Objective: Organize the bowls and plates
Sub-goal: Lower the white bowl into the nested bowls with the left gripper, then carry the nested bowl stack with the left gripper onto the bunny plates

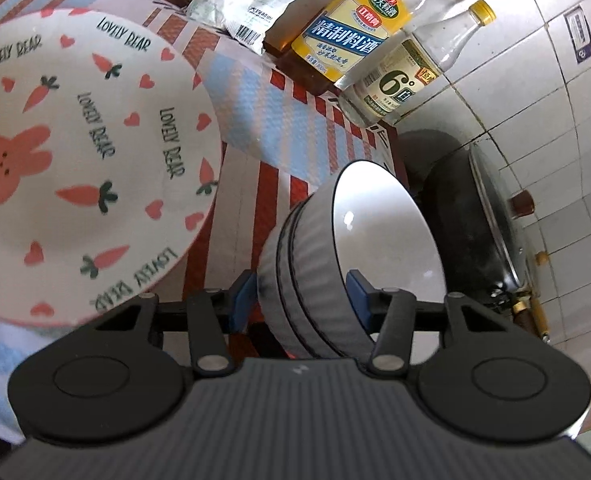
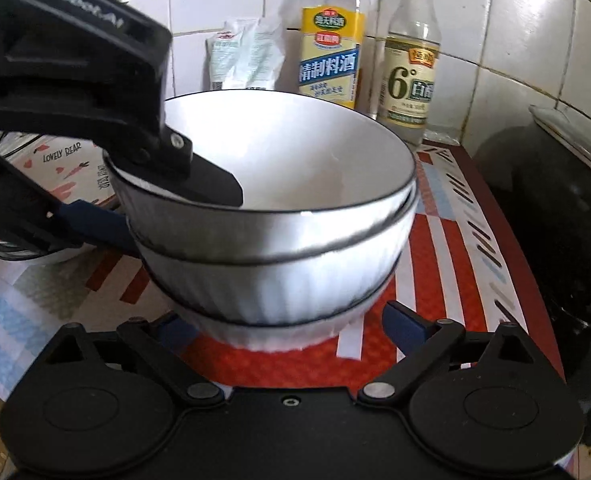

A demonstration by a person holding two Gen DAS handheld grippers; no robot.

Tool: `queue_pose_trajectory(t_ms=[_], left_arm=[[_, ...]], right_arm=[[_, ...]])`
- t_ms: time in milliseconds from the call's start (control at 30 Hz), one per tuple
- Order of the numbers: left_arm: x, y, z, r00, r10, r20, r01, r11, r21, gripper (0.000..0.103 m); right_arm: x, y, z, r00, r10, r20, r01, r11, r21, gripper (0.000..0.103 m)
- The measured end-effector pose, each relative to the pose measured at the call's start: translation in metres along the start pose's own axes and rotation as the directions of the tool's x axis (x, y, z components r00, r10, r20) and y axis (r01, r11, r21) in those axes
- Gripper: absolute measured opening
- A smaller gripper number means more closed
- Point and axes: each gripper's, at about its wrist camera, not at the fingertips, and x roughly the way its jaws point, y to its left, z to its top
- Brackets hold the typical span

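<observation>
Three nested white ribbed bowls (image 2: 279, 264) with dark rims stand as a stack low on the striped mat (image 2: 447, 240). My left gripper (image 2: 175, 216) comes in from the left and is shut on the stack's wall, one finger inside the top bowl and the blue-padded one outside. In the left wrist view the stack (image 1: 315, 280) sits tilted between the blue pads (image 1: 242, 296) of that gripper (image 1: 299, 292). My right gripper (image 2: 291, 326) stands open, its fingers on either side of the bottom bowl's base and apart from it. A white plate (image 1: 75, 168) printed with a bunny and carrots lies left of the bowls.
A yellow-labelled cooking wine bottle (image 2: 329, 52), a vinegar bottle (image 2: 411, 64) and a white bag (image 2: 247, 56) stand against the tiled wall behind the bowls. A black wok (image 2: 551, 232) fills the right side beyond the mat's edge. The plate (image 2: 63, 160) shows behind the left gripper.
</observation>
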Motion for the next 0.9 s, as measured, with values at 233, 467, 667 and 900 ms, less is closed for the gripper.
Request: queue_pose_trajectory(t_ms=[233,467,667,900], left_arm=[[0.013,-0.012,0.002,0.999,0.054,-0.007,-0.053,0.993,0.102,0.043],[0.015,-0.018,-0.002,0.997,0.08,-0.009,-0.077,0.985,0.152,0.043],[0.011,-0.021,-0.004,0.996,0.095,0.004,-0.094,0.98,0.173,0.043],[-0.014,-0.028,-0.003,0.997,0.073,0.039,-0.079,0.979,0.19,0.043]], right_arm=[[0.011,0.001,0.008,0.999,0.041,-0.003,-0.041,0.999,-0.003,0.103],[0.012,0.002,0.007,0.997,0.065,0.048,-0.067,0.997,0.045,0.103],[0.007,0.007,0.004,0.996,0.057,0.069,-0.061,0.997,0.054,0.103],[-0.014,0.016,0.008,0.99,0.036,0.135,-0.042,0.998,0.039,0.103]])
